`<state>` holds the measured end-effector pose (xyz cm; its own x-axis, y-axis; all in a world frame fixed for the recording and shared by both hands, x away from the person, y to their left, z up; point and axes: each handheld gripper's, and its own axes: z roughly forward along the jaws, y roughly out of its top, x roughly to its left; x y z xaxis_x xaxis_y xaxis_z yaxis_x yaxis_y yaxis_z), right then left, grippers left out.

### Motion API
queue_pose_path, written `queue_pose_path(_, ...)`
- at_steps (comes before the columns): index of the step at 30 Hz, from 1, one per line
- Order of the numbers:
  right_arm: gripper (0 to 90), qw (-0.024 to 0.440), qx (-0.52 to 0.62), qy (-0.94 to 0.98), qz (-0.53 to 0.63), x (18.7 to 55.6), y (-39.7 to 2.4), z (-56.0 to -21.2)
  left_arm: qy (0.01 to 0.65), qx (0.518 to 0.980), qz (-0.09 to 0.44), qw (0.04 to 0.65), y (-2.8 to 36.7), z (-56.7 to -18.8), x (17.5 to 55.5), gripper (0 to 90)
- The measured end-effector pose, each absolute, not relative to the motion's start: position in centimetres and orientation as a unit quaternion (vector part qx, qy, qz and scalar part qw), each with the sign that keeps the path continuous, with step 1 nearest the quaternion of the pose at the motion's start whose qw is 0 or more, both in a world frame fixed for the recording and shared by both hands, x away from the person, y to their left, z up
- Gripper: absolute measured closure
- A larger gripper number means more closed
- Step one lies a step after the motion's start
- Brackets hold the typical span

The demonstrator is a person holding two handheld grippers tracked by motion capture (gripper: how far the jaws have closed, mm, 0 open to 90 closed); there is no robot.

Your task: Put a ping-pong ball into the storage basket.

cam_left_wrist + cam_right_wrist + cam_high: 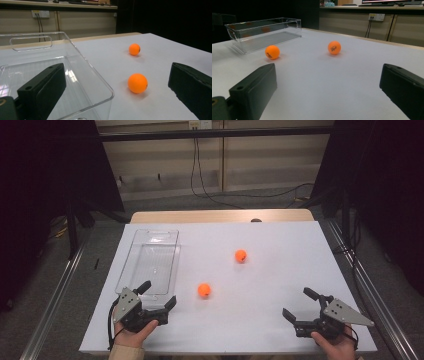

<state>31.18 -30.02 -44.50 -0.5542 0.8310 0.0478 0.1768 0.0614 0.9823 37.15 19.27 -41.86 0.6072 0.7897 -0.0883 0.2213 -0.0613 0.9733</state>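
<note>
Bin (150, 255), clear plastic and empty, sat on the tabletop (280, 285) and serves as the reference here. Left gripper (159, 301) was at the bin's near end, partly over its corner, jaws spread wide with nothing between them; its own view looked past the bin corner at both balls. Near ball (204, 290) lay just right of the bin's near end, loose on the tabletop, touching nothing. Far ball (241, 255) lay further right of the bin, about level with its middle, well apart from the near ball. Right gripper (296, 310) was far right of the bin at the near edge, jaws also wide and empty. My read: both grippers were parked open at the near edge, ready to start; near ball was the obvious first pick for the left one, bin being the likely drop. Nothing lay between gripper and ball. Only catch: the bin's wall beside the left jaw, and the balls could roll.
</note>
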Motion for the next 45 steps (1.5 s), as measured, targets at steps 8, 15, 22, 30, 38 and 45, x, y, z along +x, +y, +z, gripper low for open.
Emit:
queue_pose_path(8,0.6,0.285,0.378,0.668,0.574,31.2,-30.0,-44.5,0.363,0.688,0.245,0.578,18.8,-41.6,37.2,1.5)
queue_pose_path(15,0.6,0.284,0.377,0.672,0.572,31.2,-30.0,-44.5,0.36,0.691,0.246,0.576,18.4,-41.4,37.3,1.6)
queue_pose_path(22,0.6,0.284,0.376,0.672,0.571,31.2,-29.9,-44.5,0.36,0.692,0.244,0.576,18.1,-41.3,37.5,1.7)
queue_pose_path(30,0.6,0.283,0.378,0.671,0.572,31.3,-29.8,-44.5,0.362,0.692,0.241,0.576,17.7,-41.1,37.5,1.8)
queue_pose_path(38,0.6,0.283,0.376,0.672,0.572,31.3,-29.8,-44.5,0.364,0.694,0.237,0.574,17.4,-41.0,37.6,1.9)
queue_pose_path(45,0.7,0.282,0.377,0.67,0.574,31.3,-29.7,-44.5,0.36,0.696,0.238,0.574,17.3,-41.1,37.8,1.9)
